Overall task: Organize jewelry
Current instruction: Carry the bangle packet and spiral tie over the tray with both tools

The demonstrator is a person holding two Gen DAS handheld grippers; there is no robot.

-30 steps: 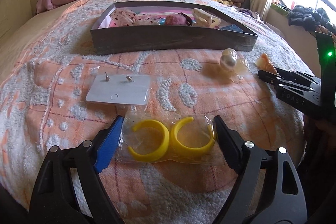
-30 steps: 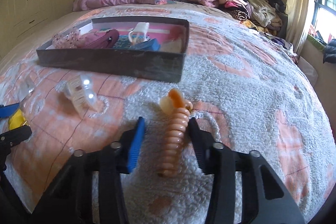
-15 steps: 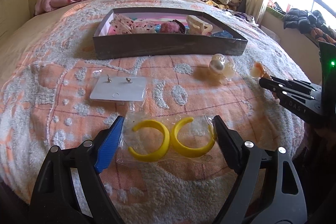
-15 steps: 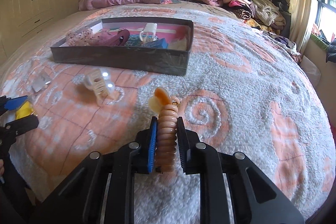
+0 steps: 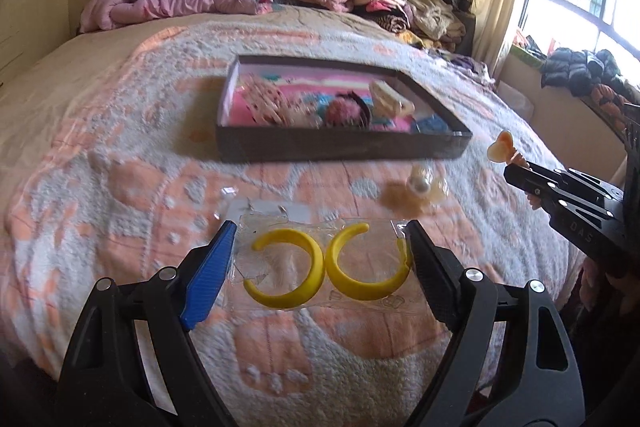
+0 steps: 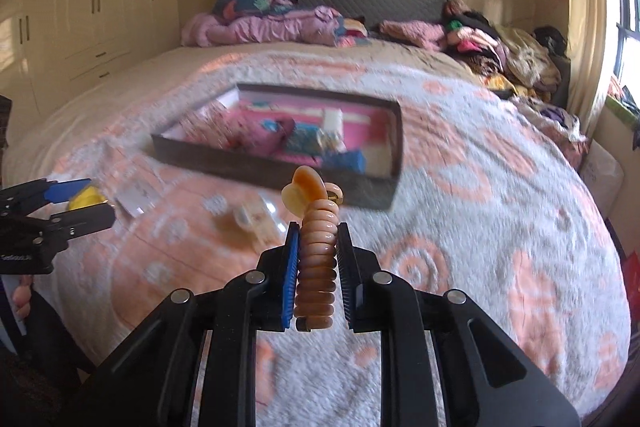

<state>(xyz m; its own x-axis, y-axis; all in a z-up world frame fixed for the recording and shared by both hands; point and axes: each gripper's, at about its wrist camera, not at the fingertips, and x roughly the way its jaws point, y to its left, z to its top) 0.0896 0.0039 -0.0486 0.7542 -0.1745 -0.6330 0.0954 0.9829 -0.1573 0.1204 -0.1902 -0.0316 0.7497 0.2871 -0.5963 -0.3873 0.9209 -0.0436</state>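
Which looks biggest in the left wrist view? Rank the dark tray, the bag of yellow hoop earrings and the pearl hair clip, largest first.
1. Dark tray, widest by far though farther away.
2. Bag of yellow hoop earrings, held in the left gripper; nearness inflates it.
3. Pearl hair clip, smallest, though blurred.

Each black hand-held gripper (image 6: 316,239) has silver screws, one blue pad

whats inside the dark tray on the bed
The dark tray holds a jumble on a pink lining: a spotted pink fabric piece, a fuzzy pink item, a cream hair claw and something blue. Anything beneath them or behind the near wall is hidden.
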